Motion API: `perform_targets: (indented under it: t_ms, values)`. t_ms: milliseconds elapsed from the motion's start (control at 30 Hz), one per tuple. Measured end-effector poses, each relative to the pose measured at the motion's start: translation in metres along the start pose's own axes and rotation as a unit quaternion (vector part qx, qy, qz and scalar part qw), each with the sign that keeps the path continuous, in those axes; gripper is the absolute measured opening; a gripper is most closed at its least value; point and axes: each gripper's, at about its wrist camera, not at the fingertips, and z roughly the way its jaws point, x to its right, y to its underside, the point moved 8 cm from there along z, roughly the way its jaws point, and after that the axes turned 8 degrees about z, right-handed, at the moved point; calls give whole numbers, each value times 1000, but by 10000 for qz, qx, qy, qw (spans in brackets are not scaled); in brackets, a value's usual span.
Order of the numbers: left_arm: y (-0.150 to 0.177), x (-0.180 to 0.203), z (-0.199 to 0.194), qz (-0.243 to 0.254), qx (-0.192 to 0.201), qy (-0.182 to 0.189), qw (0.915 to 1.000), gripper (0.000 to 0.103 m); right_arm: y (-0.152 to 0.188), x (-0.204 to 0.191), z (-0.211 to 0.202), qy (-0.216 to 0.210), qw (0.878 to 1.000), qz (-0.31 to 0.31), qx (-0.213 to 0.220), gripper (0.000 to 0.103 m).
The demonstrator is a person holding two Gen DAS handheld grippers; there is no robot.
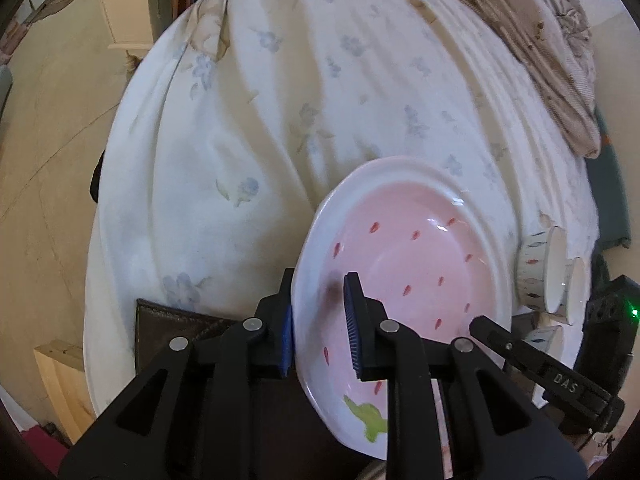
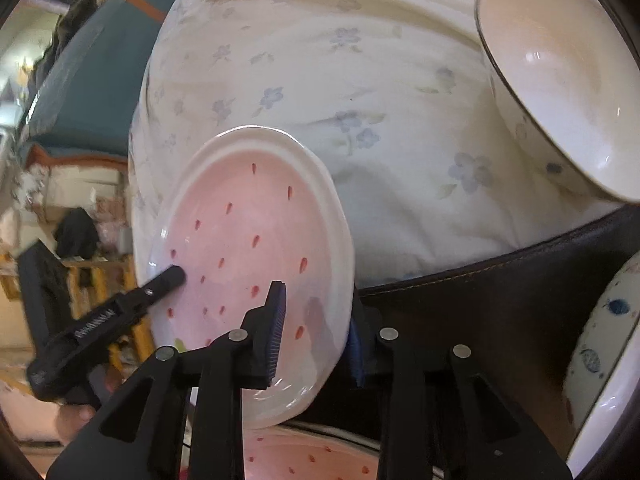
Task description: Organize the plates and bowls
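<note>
Your left claw [image 1: 320, 328] and your right claw [image 2: 316, 336] each pinch one plate rim from opposite sides, fingers pointing toward 12 o'clock.

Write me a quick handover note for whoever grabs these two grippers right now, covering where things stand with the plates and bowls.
Left gripper: fingers straddle one rim of the pink strawberry plate, apparently shut on it.
Right gripper: fingers straddle the opposite rim, looks the same.
The plate is tilted, carried by both grippers over the dark mat on the floral sheet.
Below it, a second pink plate lies flat.
Two dotted bowls sit right of the mat.
Left to do: probably stack the held plate on the second one, then the bowls.
</note>
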Motion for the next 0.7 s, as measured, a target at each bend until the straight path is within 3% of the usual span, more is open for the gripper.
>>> perform_targets:
  t_ms: [333,700]
  values:
    - [5,39,-66,440,635,89,9970,17,8,-15,-55,-238,9976,-513,394,32]
    - [65,79,-100,844,510,221,9949,19,44,-14,-133,-516,9926,-730,824,32]
